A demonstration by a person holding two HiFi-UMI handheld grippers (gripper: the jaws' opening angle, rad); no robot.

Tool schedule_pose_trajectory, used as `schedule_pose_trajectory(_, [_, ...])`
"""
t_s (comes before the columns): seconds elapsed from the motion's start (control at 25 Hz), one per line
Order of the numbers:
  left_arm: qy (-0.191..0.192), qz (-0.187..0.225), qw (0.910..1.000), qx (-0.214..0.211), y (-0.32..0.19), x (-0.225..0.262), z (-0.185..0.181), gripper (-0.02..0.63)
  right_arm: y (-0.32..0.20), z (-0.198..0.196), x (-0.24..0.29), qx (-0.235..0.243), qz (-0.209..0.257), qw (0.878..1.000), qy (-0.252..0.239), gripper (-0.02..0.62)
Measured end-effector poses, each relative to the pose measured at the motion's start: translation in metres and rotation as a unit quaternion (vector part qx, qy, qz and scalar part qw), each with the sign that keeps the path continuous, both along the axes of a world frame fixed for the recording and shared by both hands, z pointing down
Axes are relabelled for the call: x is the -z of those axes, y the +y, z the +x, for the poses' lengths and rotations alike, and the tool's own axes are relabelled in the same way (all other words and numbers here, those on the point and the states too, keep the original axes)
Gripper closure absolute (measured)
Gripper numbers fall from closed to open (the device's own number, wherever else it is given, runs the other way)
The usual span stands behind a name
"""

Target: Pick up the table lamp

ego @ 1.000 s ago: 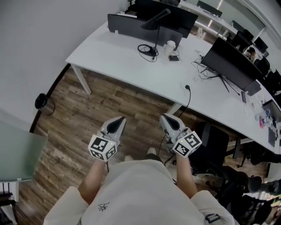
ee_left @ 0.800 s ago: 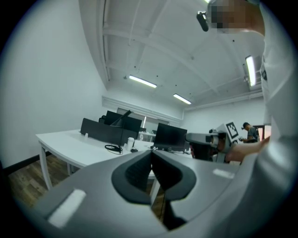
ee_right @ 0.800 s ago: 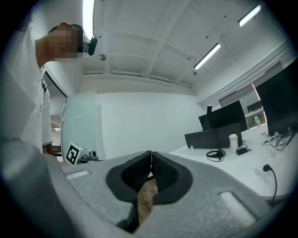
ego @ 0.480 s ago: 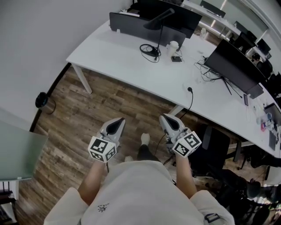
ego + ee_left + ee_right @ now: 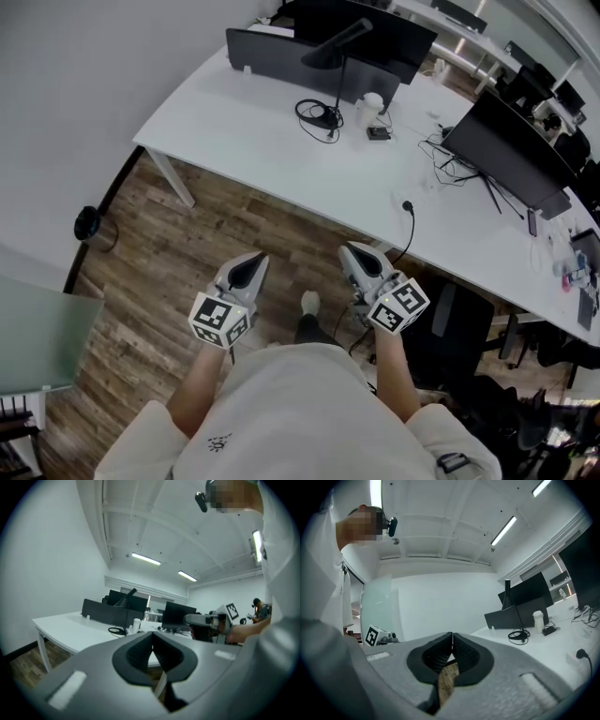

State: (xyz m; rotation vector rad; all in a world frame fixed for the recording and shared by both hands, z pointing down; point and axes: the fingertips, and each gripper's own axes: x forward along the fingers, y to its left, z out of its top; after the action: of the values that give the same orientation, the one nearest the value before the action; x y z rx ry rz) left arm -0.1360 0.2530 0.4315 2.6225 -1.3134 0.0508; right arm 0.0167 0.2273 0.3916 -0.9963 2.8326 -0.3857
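The table lamp (image 5: 338, 58) is black, with a thin stem and a slanted head. It stands at the far side of the white desk (image 5: 244, 127), beside a coil of black cable. It shows small in the left gripper view (image 5: 126, 603) and the right gripper view (image 5: 512, 603). My left gripper (image 5: 251, 268) and right gripper (image 5: 358, 257) are held side by side over the wooden floor, well short of the desk. Both point toward the desk. The left gripper (image 5: 152, 635) and right gripper (image 5: 452, 638) have their jaws together with nothing between them.
A black partition screen (image 5: 281, 58) and monitors (image 5: 511, 141) stand on the desk. A white cup (image 5: 373, 101) is next to the lamp and a black plug (image 5: 407, 205) lies near the front edge. A black bin (image 5: 87, 223) sits by the wall, an office chair (image 5: 455, 328) at right.
The person has stepped toward the desk, and a foot now shows between the grippers. Both grippers stay shut and keep their places side by side in front of the body.
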Motion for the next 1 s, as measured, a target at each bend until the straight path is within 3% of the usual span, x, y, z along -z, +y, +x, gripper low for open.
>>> schedule_pose_trajectory(0.48, [-0.002,0.001,1.0000,0.004,-0.109,0.002,0.035,0.611,-0.112,0.026,0.000,0.021,-0.001,1.000,-0.005,0.594])
schedule_pose_trajectory(1.0, [-0.011,-0.002,0.9999,0.013,-0.186,0.000,0.082,0.611,-0.194,0.068,-0.007,0.036,-0.004,0.999,-0.014,0.594])
